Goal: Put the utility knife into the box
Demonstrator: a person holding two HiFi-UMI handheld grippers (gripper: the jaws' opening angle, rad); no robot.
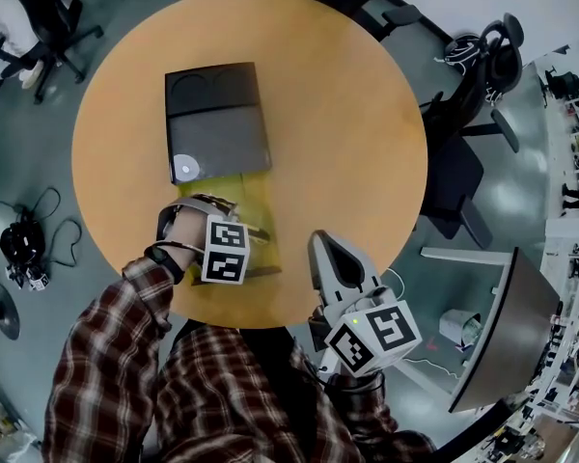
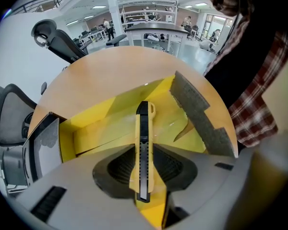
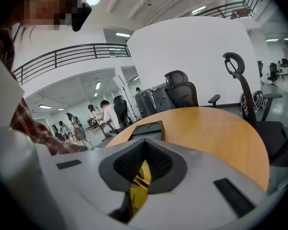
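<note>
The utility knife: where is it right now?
The utility knife is clamped in the left tongs, seen in the left gripper view, over the open yellow box on the round table.

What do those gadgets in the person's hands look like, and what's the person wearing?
The left gripper and right gripper are pale grey plastic, each with black ribbed pads and a white cube of black square markers. The sleeves are red-and-dark plaid; a black band circles the left wrist.

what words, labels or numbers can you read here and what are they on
No text can be read.
Left cube, right cube: square marker patterns only, no words.
White sticker on the black tray: too small to read.
Knife: no print shows.
</note>
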